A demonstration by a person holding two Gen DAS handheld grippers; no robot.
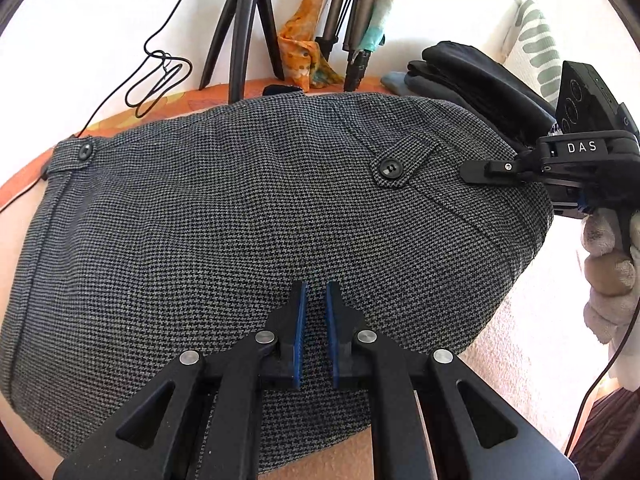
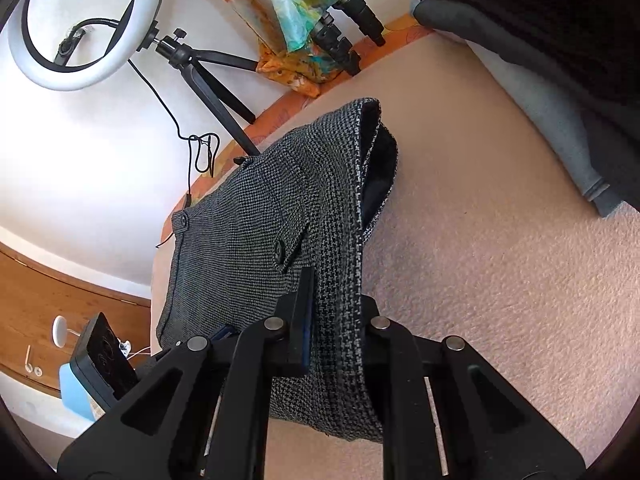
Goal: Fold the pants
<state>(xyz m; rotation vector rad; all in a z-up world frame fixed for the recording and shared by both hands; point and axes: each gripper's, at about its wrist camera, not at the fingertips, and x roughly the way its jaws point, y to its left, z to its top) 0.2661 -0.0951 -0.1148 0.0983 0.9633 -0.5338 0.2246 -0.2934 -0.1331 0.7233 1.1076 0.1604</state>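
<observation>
Now | right claw (image 2: 332, 320) clamped on pants (image 2: 256, 216) edge | left claw (image 1: 316, 308) slightly parted, empty, above pants

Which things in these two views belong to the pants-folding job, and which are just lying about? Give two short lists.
Belonging to the job:
- houndstooth pants
- right gripper, clamped on the pants' edge
- left gripper, slightly open above the fabric

Just lying about:
- pile of dark clothes
- ring light
- tripod
- orange scarf
- black cable
</observation>
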